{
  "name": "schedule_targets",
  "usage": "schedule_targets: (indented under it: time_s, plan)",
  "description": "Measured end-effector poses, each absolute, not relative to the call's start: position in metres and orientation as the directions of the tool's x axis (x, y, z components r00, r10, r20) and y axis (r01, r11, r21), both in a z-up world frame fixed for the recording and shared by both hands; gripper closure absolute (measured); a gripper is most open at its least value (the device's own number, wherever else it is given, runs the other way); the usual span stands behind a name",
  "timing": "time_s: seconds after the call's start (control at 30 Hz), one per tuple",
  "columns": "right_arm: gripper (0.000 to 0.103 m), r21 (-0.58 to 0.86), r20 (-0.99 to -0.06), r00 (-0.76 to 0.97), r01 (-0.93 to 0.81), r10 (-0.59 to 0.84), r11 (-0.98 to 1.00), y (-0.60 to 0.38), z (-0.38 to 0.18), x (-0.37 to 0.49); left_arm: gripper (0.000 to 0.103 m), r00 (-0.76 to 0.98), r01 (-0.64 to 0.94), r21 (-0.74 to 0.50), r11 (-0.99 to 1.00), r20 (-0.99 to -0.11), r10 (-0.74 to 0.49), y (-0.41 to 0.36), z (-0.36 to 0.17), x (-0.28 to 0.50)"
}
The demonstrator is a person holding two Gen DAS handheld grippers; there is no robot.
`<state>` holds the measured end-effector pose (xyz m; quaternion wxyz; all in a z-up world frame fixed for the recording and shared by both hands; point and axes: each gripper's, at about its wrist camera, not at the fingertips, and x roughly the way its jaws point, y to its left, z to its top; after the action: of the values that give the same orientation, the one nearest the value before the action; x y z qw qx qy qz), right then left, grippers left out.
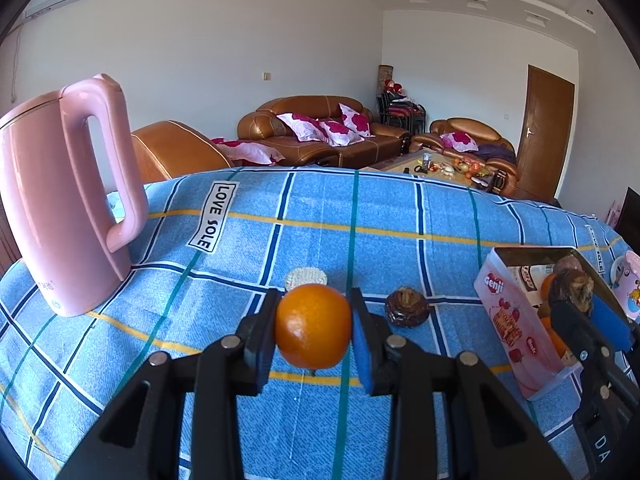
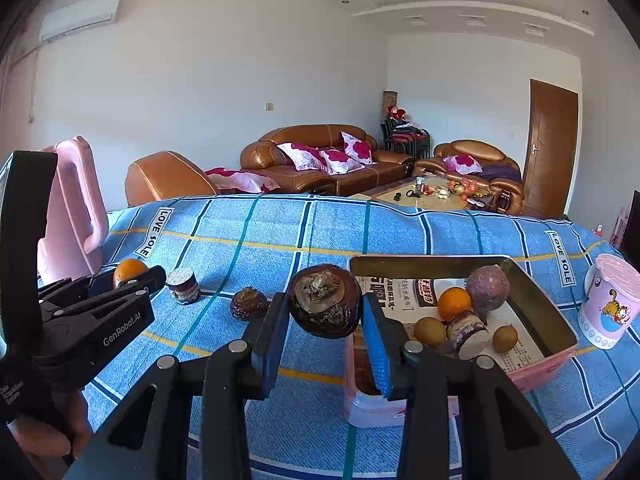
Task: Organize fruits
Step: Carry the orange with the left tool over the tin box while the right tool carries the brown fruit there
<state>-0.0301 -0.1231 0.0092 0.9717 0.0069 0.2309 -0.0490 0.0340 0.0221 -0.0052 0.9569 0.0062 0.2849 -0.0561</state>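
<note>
An orange (image 1: 313, 326) is held between the two pads of the left gripper (image 1: 313, 330), lifted a little above a table covered by a blue checked cloth (image 1: 360, 216). A dark brown, wrinkled fruit (image 2: 325, 300) is clamped between the pads of the right gripper (image 2: 325, 320), just beside the near left corner of a pink box (image 2: 560, 354). The box is lined with newspaper, and inside it are seen a second orange (image 2: 454, 303), a round purple fruit (image 2: 487, 287), two small brown kiwis (image 2: 429, 331), and a short cut piece with a pale end (image 2: 469, 334). On the cloth between the two grippers, a smaller dark brown fruit (image 1: 407, 306) is set down on its own. A short cut piece with a pale, rough top (image 2: 183, 285) is placed behind the left gripper, farther back on the cloth. A tall pink kettle (image 1: 68, 208) is stood at the far left of the table, handle turned toward the middle. A pink cup with a cartoon print (image 2: 609, 300) is placed to the right of the box, near it but apart. Beyond the table, brown leather sofas (image 1: 320, 132) with pink flowered cushions are seen against a white wall, and a brown door (image 2: 552, 144) is shown at the right.
</note>
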Motion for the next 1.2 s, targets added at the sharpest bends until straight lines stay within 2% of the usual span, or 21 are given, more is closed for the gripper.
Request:
schedule_targets:
  time_s: [1.2]
  plan:
    - [0.064, -0.064, -0.405, 0.878, 0.250, -0.254, 0.966, -0.226, 0.015, -0.050, 0.068, 0.841, 0.242, 0.057, 0.969, -0.509, -0.180, -0.096, 0.001, 0.005]
